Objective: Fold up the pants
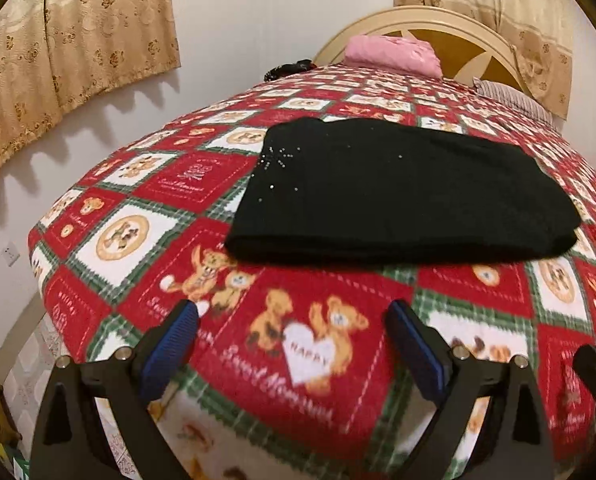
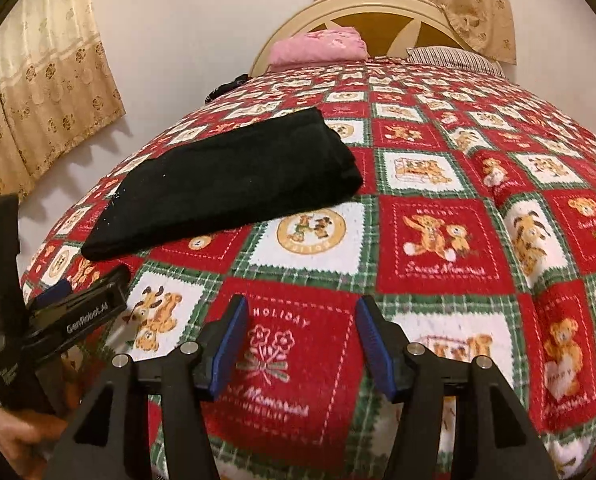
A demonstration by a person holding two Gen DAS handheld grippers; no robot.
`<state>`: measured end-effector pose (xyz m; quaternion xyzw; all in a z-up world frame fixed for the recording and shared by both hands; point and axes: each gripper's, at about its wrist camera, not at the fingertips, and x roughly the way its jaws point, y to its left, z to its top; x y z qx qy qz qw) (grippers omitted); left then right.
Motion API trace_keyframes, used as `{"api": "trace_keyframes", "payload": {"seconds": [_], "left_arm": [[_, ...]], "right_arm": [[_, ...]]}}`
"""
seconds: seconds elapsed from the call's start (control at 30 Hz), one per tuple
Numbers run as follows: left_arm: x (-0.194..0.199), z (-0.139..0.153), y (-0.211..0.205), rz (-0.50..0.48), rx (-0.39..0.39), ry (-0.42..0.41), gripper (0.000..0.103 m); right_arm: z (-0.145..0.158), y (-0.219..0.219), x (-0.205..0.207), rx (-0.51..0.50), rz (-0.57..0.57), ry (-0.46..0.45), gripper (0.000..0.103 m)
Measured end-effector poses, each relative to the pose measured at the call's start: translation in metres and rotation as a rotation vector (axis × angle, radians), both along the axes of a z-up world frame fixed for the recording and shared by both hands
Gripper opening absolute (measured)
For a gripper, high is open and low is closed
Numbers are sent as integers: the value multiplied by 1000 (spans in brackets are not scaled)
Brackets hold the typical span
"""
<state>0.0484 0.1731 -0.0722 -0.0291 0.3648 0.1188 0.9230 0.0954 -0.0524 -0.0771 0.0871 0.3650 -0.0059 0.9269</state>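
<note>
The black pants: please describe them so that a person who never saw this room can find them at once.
Start at the bed with the red, white and green teddy-bear blanket. The black pants lie folded flat on it, toward the foot end. They are the only plain black thing there, with tiny sparkling dots near one corner; the pink bundle sits far off by the headboard.

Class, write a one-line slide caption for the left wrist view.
Folded black pants lie on the teddy-bear bedspread beyond the open, empty left gripper.
</note>
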Motion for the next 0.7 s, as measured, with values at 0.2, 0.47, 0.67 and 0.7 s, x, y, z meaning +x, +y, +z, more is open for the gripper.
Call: {"api": "trace_keyframes", "payload": {"seconds": [0.2,0.47,0.67,0.7], "left_arm": [[-30,29,-3,-34,22,-67,98],[-84,84,-20,-86,75,-206,103],[-106,104,-34,-111,161,-276,103],[-107,105,-35,-114,167,-282,103]], "right_arm": [[59,-1,-44,-76,-102,-266,58],[124,12,-113,-138,-99,-574,79],[138,15,-130,-141,-133,-627,84],[137,14,-132,-139,-137,-622,84]]}}
